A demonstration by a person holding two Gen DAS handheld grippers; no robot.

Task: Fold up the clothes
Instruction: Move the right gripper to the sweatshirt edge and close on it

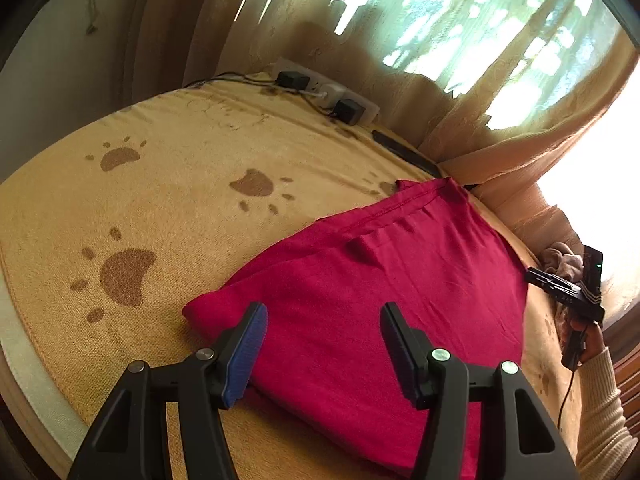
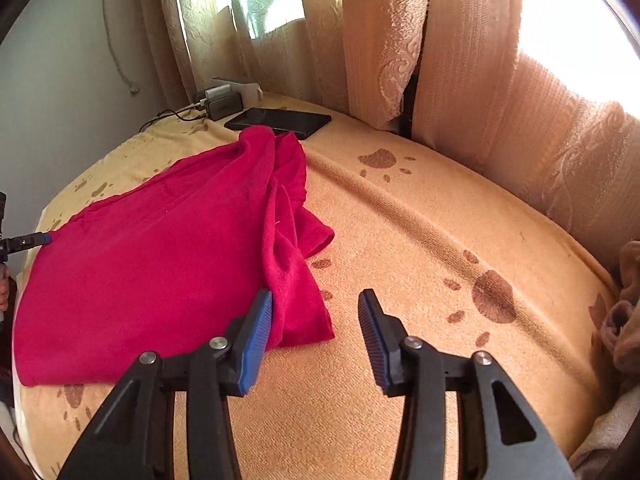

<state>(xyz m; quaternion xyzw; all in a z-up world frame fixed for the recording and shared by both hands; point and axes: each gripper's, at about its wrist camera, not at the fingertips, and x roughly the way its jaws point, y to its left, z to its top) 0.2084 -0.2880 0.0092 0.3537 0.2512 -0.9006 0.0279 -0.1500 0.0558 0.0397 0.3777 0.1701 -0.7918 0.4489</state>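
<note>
A magenta garment [image 1: 380,292] lies partly folded on a tan paw-print blanket [image 1: 160,208]. My left gripper [image 1: 324,316] is open above the garment's near corner, holding nothing. In the right wrist view the garment [image 2: 160,256] lies at the left, with a loose bunched sleeve [image 2: 308,232] on its right side. My right gripper [image 2: 316,304] is open and empty, just off the garment's near right corner, its left finger beside the cloth edge. The right gripper also shows in the left wrist view [image 1: 568,288], past the garment's far side. The left gripper's tip shows in the right wrist view [image 2: 28,240], at the garment's left edge.
A white power strip [image 1: 328,96] with black adapters and cables lies at the far edge of the bed. A dark phone or tablet [image 2: 280,122] lies by the garment's far end. Beige curtains [image 2: 460,80] hang behind. Crumpled brownish cloth [image 2: 624,304] sits at the right.
</note>
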